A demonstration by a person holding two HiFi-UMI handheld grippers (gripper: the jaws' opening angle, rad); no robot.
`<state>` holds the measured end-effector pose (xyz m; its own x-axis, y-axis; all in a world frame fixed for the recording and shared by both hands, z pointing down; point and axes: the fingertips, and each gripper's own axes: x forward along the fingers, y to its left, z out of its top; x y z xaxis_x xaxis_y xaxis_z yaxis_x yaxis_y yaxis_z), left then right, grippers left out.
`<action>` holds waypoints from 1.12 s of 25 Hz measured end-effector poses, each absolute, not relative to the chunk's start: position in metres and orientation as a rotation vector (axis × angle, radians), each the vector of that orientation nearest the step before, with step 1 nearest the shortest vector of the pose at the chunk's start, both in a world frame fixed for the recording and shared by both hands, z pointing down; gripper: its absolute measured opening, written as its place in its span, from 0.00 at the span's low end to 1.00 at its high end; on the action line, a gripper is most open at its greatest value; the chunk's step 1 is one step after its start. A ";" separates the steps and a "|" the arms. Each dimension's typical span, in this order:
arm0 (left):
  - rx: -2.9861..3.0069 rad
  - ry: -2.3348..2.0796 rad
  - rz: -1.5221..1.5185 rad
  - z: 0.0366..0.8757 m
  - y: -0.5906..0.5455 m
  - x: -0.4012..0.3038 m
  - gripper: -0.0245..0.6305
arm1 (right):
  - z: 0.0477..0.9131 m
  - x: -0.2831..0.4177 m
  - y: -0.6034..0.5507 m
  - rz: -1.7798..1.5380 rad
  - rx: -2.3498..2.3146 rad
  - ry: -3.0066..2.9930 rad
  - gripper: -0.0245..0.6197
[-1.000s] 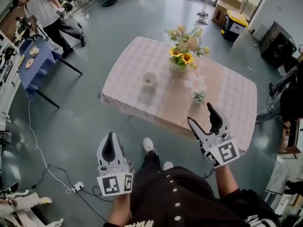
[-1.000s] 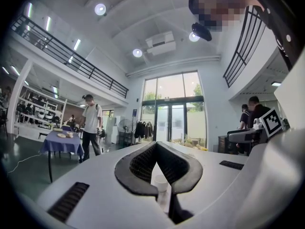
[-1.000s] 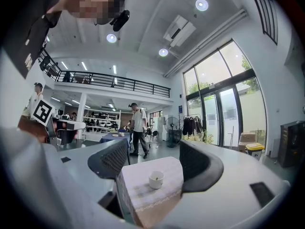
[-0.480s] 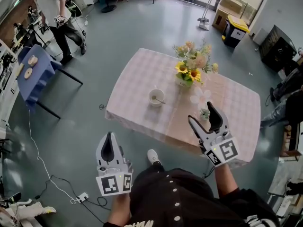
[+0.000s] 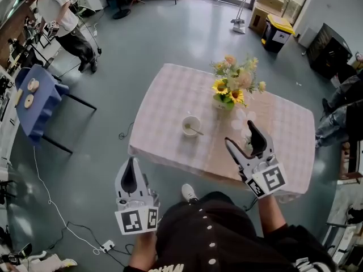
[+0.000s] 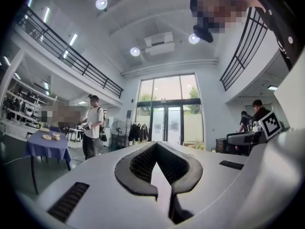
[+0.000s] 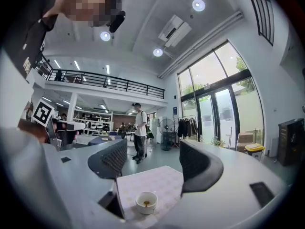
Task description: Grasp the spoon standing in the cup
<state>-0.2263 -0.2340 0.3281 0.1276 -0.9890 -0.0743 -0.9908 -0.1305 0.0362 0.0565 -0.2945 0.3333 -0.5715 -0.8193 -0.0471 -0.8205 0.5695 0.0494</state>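
**Right claw faces the cup, spoon well out of reach**

The cup [image 5: 191, 125] stands on the checked counter [image 5: 164, 103], near the middle of its near half, to the left of the vase of flowers [image 5: 231, 86]. The spoon [image 5: 195, 131] sits inside it; in the head view its handle seems to lean over the rim toward the person's right, though it is too small to be sure.

The right claw [image 5: 239, 134] is spread wide with nothing between its jaws, held in the air over the counter's near edge. In the right gripper view the cup shows low between the two jaws, ahead and below, well apart from them.

The left claw [image 5: 131, 171] hangs off the counter over the floor, pressed together and empty.

The right is plainly nearer, and I judge it must travel forward, down and slightly left, closing across the handle.
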 end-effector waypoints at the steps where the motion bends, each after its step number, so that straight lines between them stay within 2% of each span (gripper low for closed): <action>1: -2.355 2.047 0.127 0.328 -0.239 -0.226 0.06 | 0.334 0.055 -0.298 0.112 -1.446 2.769 0.54; 19: -2.403 2.102 0.132 0.335 -0.291 -0.180 0.06 | 0.374 0.050 -0.360 0.311 -1.204 3.064 0.55; 28: -2.403 2.130 0.057 0.354 -0.290 -0.170 0.06 | 0.466 0.023 -0.360 0.615 -0.953 3.502 0.55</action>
<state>-0.1700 -0.2899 0.3540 0.1209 -0.9925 0.0200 -0.9900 -0.1191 0.0759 0.0234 -0.3605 0.4663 -0.7334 -0.5434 0.4086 -0.3717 0.8237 0.4283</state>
